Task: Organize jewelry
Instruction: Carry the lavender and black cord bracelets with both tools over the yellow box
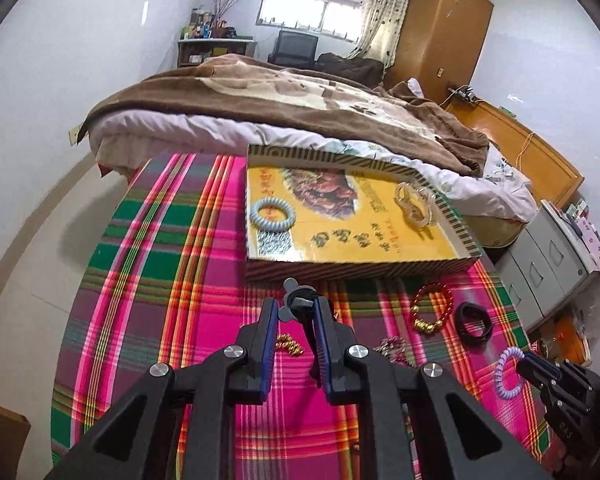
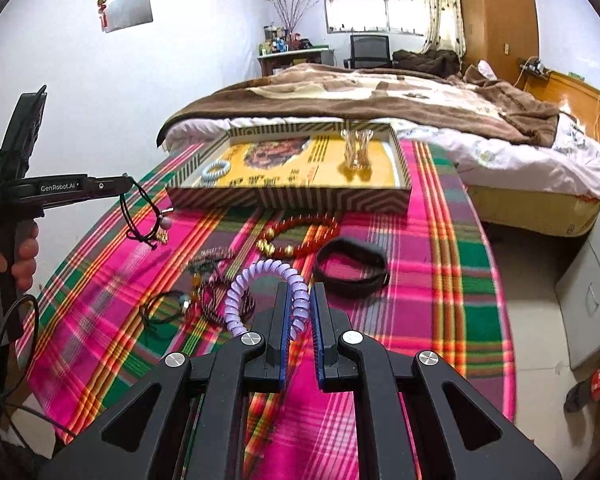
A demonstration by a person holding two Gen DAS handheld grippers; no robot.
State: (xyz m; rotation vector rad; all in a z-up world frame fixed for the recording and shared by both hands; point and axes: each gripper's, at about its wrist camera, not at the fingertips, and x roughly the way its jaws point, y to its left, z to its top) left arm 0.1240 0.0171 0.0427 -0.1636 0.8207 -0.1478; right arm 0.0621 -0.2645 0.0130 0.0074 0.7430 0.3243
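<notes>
A shallow yellow-bottomed box (image 1: 356,266) (image 2: 288,200) stands at the table's far side. In it lie a pale blue spiral band (image 1: 271,212) (image 2: 215,171) and a clear bangle (image 1: 414,204) (image 2: 357,148). My left gripper (image 1: 296,304) (image 2: 129,184) is shut on a black cord bracelet with a bead (image 1: 290,298) (image 2: 144,220) and holds it above the cloth in front of the box. My right gripper (image 2: 301,292) (image 1: 518,364) is shut on a purple spiral band (image 2: 260,276) (image 1: 506,374), lifted off the cloth.
On the plaid cloth (image 2: 420,280) lie a red bead bracelet with gold beads (image 2: 300,234) (image 1: 430,308), a black band (image 2: 352,266) (image 1: 474,322), a dark beaded bracelet (image 2: 216,300), a black cord (image 2: 164,310) and a small gold chain (image 1: 289,345). A bed (image 2: 380,96) stands behind, grey drawers (image 2: 592,296) to the right.
</notes>
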